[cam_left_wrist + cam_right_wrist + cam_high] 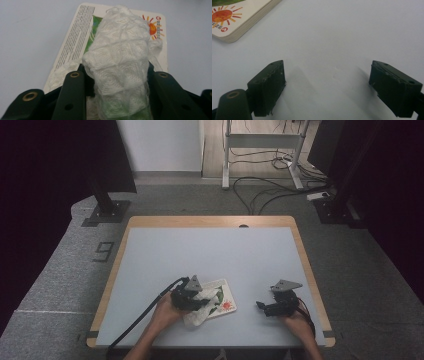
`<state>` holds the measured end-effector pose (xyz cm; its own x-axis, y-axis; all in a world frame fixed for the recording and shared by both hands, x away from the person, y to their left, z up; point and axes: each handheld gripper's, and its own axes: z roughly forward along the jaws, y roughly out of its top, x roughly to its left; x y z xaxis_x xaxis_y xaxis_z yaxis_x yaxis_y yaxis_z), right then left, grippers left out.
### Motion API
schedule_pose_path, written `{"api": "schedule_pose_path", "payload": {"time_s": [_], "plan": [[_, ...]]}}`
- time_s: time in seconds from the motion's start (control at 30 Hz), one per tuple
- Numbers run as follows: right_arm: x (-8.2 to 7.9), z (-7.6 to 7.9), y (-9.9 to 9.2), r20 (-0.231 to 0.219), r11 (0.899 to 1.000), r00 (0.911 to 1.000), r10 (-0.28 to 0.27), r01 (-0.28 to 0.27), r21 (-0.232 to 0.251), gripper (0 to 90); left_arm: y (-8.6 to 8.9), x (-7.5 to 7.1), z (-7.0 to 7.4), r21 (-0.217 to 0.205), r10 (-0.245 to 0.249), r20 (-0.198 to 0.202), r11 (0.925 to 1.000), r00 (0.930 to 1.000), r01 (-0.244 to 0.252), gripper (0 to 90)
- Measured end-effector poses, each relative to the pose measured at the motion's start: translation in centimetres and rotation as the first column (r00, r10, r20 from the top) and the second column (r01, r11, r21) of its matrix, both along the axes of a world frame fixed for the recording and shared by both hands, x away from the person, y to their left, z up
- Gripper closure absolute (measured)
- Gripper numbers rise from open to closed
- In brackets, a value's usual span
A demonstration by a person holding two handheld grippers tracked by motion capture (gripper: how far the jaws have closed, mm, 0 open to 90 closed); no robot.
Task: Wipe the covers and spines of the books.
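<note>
The left tool grips a crumpled white quilted cloth, pressing it onto a thick white board book with an orange sun lying flat near the pale blue bench's front edge. The right tool rests well apart to the right, jaws wide and empty.

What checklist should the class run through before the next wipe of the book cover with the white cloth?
1. Left tongs shut on the white cloth: ok.
2. Cloth lies over the book: ok.
3. Book flat on the table: ok.
4. Right tongs open, nothing between the jaws: ok.
5. Right tongs steadying the book: not ok, they rest apart from it.
6. Cover clean under the cloth: cannot tell.
</note>
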<state>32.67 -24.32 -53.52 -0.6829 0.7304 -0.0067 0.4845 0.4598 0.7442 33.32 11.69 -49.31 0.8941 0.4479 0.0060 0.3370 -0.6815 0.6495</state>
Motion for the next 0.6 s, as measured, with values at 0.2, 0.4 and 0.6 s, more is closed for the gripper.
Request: {"api": "schedule_pose_path", "payload": {"time_s": [0.2, 0.4, 0.6], "plan": [[0.0, 0.0, 0.0, 0.001, 1.0, 1.0, 0.0, 0.0, 0.0, 12.9, 1.6, -0.9, 0.1, 0.005, 0.019, 0.005, 0.9998, 0.9998, -0.019, 61.4], [0.0, 0.0, 0.0, 0.001, 1.0, 1.0, -0.001, 0.001, 0.001, 12.9, 3.2, -1.5, 0.1, 0.004, 0.044, 0.006, 0.999, 0.999, -0.044, 61.3], [0.0, 0.0, 0.0, 0.002, 1.0, 1.0, -0.001, 0.001, -0.001, 12.9, 4.6, -2.1, 0.2, 0.006, 0.072, 0.007, 0.9974, 0.9974, -0.072, 61.1]]}}
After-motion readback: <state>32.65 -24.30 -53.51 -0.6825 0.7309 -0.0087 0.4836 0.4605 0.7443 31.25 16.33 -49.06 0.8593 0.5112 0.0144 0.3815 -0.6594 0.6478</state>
